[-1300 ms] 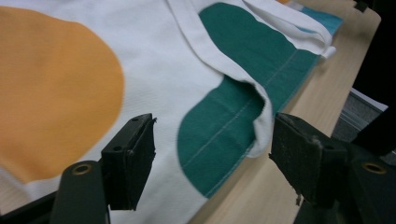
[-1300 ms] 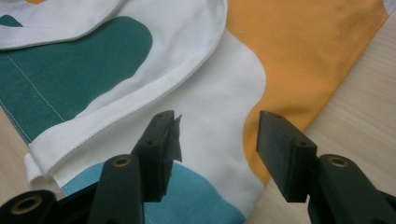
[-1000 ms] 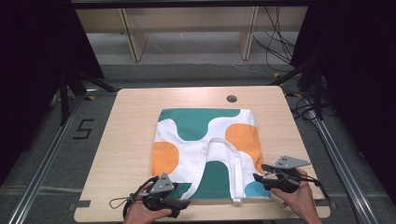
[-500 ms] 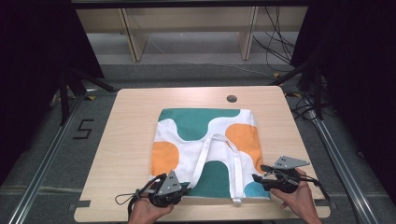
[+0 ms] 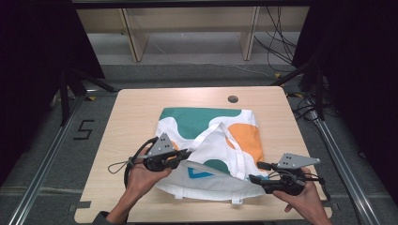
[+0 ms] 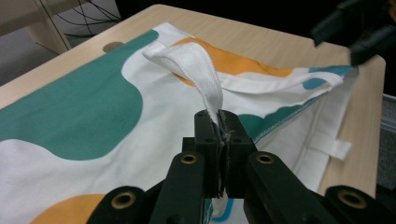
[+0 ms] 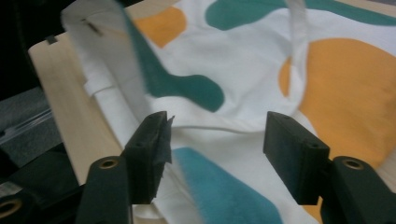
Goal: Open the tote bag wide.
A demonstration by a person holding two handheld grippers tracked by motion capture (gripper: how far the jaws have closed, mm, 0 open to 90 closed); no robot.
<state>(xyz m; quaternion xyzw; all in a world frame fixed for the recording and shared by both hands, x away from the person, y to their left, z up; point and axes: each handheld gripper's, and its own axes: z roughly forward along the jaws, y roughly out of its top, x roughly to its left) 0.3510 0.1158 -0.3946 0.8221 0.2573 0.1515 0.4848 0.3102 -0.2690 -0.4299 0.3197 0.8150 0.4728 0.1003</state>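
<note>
The left hand-held gripper (image 6: 219,140) is clamped on the white strap (image 6: 201,70) of the bag (image 5: 211,140), which lies on the bench (image 5: 136,112) ahead of it. The right hand-held gripper (image 7: 217,140) has just been opening; its jaws stand apart over the bag's near edge, cloth between them.

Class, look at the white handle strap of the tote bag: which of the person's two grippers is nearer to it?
Left. The left gripper is shut on the white handle strap, lifting it. The right gripper is open beside the bag's near right corner, apart from the strap.
</note>
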